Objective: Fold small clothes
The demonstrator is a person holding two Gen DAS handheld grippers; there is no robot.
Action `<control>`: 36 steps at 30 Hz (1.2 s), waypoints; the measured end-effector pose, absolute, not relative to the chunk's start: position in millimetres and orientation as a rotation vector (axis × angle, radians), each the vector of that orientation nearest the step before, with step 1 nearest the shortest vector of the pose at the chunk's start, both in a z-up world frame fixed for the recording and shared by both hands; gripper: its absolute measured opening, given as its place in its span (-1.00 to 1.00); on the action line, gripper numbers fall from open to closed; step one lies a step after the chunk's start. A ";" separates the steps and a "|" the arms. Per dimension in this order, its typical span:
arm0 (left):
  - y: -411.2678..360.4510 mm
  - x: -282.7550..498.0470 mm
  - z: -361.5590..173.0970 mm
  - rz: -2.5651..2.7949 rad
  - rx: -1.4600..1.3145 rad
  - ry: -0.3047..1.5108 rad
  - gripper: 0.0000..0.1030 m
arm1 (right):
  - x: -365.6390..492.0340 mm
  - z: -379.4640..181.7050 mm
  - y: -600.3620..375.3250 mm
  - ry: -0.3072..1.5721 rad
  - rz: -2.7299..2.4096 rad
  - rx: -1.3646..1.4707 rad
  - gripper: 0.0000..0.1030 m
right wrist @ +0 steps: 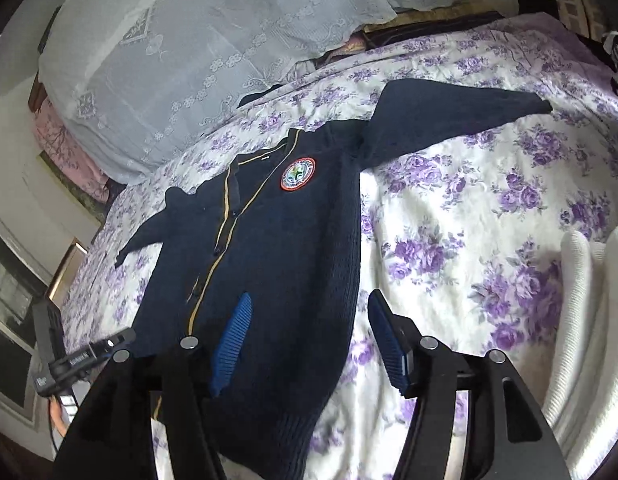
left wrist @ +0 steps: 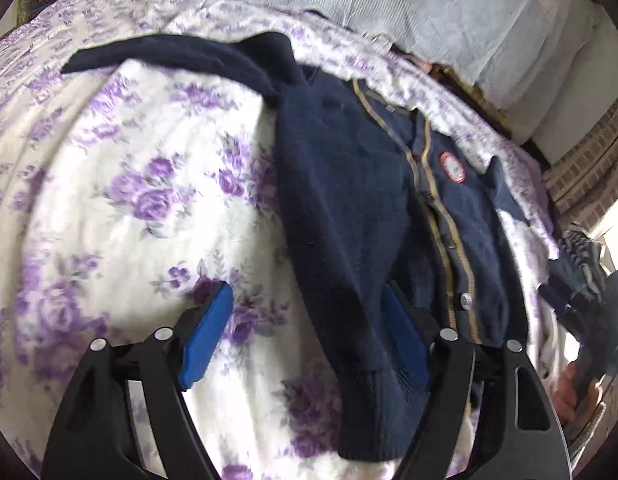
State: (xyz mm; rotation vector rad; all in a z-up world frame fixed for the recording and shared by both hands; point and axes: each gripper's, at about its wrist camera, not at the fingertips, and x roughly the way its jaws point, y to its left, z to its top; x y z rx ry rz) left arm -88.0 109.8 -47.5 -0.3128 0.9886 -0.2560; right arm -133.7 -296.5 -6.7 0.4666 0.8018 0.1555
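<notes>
Lying flat, front up, on floral bed (right wrist: 449, 216): navy cardigan (right wrist: 269, 248), sleeves spread for folding. Left gripper (left wrist: 305, 336) and right gripper (right wrist: 309, 340) both released, each straddling hem-side edge, likely lining up first fold.

cardigan (right wrist: 285, 240): navy, gold placket trim
badge (right wrist: 297, 174): red-rimmed, white and green
sheet (right wrist: 469, 216): white, purple roses
pads (right wrist: 233, 340): blue
lace cover (right wrist: 197, 52): pale white
</notes>
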 end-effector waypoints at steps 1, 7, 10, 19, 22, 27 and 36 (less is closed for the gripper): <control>103.0 -85.0 -53.9 -0.239 -0.287 0.997 0.24 | -126.7 -9.2 -296.0 0.808 0.155 0.480 0.15; 91.7 -95.9 -53.2 -0.244 -0.164 1.002 -0.34 | -104.6 -50.1 -292.4 0.924 0.072 0.367 -0.18; 100.4 -102.5 -44.6 -0.225 -0.136 1.012 -0.34 | -109.7 -42.2 -300.2 0.965 0.073 0.383 -0.19; 49.1 -78.1 33.2 -0.217 0.005 0.801 0.10 | -59.0 54.1 -378.1 0.806 0.009 0.662 0.36; 13.4 -55.7 34.6 -0.203 0.027 0.769 0.44 | -28.9 45.4 -422.7 0.787 -0.120 0.672 0.36; -7.3 -15.3 4.3 -0.200 -0.029 0.825 0.56 | -15.1 1.5 -487.2 0.769 -0.257 0.755 0.36; -15.3 19.4 -56.0 -0.145 -0.016 0.940 0.90 | 17.7 -42.0 -533.4 0.718 -0.283 0.925 0.35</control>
